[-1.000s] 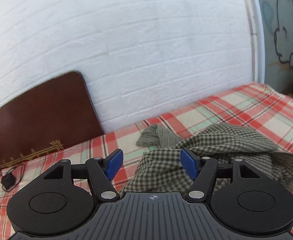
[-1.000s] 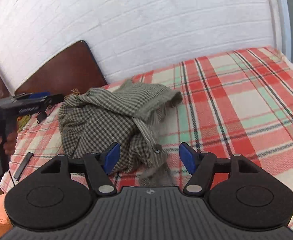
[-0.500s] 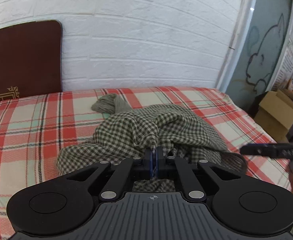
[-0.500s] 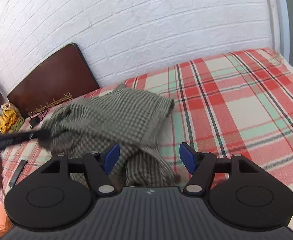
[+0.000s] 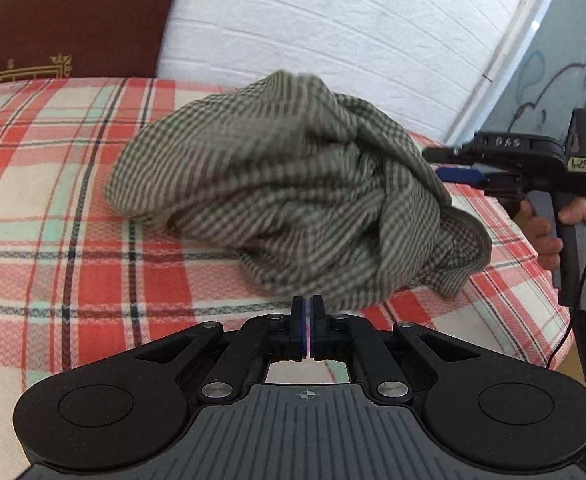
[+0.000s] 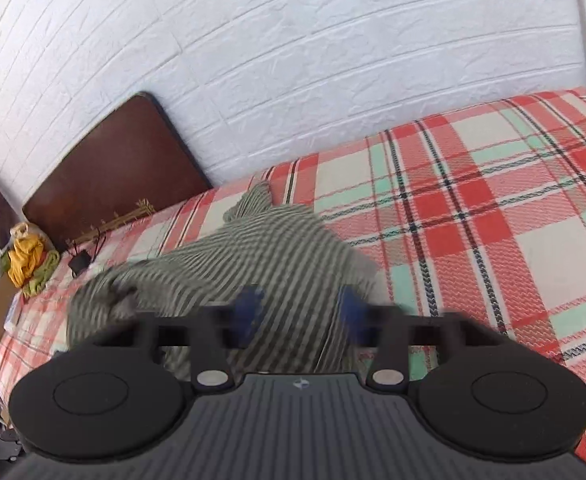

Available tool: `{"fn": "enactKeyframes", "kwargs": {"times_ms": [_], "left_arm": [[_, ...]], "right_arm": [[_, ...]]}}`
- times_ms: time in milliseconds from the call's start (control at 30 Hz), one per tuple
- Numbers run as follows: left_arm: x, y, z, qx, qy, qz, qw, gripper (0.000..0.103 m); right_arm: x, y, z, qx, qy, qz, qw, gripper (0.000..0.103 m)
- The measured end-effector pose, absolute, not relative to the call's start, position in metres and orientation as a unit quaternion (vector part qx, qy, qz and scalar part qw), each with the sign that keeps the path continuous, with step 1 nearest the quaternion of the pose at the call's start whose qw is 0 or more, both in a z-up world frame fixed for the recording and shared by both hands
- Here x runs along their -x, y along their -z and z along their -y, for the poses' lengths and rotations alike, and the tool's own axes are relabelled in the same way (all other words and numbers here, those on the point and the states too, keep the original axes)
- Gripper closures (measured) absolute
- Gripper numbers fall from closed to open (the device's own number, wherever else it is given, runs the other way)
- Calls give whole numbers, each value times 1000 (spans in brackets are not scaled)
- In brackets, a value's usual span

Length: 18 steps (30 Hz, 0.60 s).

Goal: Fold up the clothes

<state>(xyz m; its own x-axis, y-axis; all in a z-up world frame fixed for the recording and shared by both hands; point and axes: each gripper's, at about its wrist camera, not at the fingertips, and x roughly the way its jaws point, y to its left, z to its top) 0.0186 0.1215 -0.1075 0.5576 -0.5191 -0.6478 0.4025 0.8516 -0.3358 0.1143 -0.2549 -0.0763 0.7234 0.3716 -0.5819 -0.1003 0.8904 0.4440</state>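
Left gripper (image 5: 306, 326): blue-padded fingers are pressing together at the near hem of the crumpled green-and-white checked cotton garment (image 5: 293, 196); whether they are pinching cloth I cannot tell.

Right gripper (image 6: 299, 314): jaws are closing with checked fabric lying between the blurred blue pads (image 6: 249, 312); contact not yet resolvable.

Garment is sitting bunched mid-bed on the red, mint and cream plaid bedspread (image 5: 73, 272), before the white brick wall (image 6: 293, 60).

Progress, judged: early. No fold made; cloth needs spreading first.

Left view alone is showing the right gripper from outside and the person's hand (image 5: 553, 236). Right view alone is showing yellow-green cloth (image 6: 29, 264) far left.
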Motion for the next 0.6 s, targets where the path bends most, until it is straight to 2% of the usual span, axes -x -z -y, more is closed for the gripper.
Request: {"fn": "enactKeyframes", "kwargs": {"times_ms": [33,133,167,200,233,267,300,333,367,433,600], "left_arm": [[-18,107,-124,76,261,-389,880,103],[-17,102,-128,72,256,-380,886,102],[-17,100,-129,69,254,-378,888,99],[-16,98,-129,67,251,-375,890,94],[-17,96,-129,67,249,-373,891,81],[-17,94,-130,69,247,-371,893,80],[-17,93,-130,72,242,-368,895,78],[-18,91,-130,75,236,-364,898,73],[-19,89,-130,77,231,-360,901,69],[-27,85,-130,83,228,-348,906,51],[-61,65,-120,95,227,-304,920,43]], "right_arm": [[-115,76,253,-195,-138,-354,904,103],[-112,73,250,-204,-159,-351,900,103],[-112,70,247,-192,-146,-345,907,103],[-113,67,244,-179,-132,-338,914,98],[-114,64,241,-166,-118,-332,921,85],[-117,63,240,-158,-107,-330,924,68],[-121,63,240,-153,-96,-328,927,33],[-123,63,240,-146,-86,-321,932,24],[-125,63,240,-138,-76,-314,936,26],[-133,65,242,-128,-68,-315,938,26],[-156,83,256,-170,-64,-342,922,27]]}}
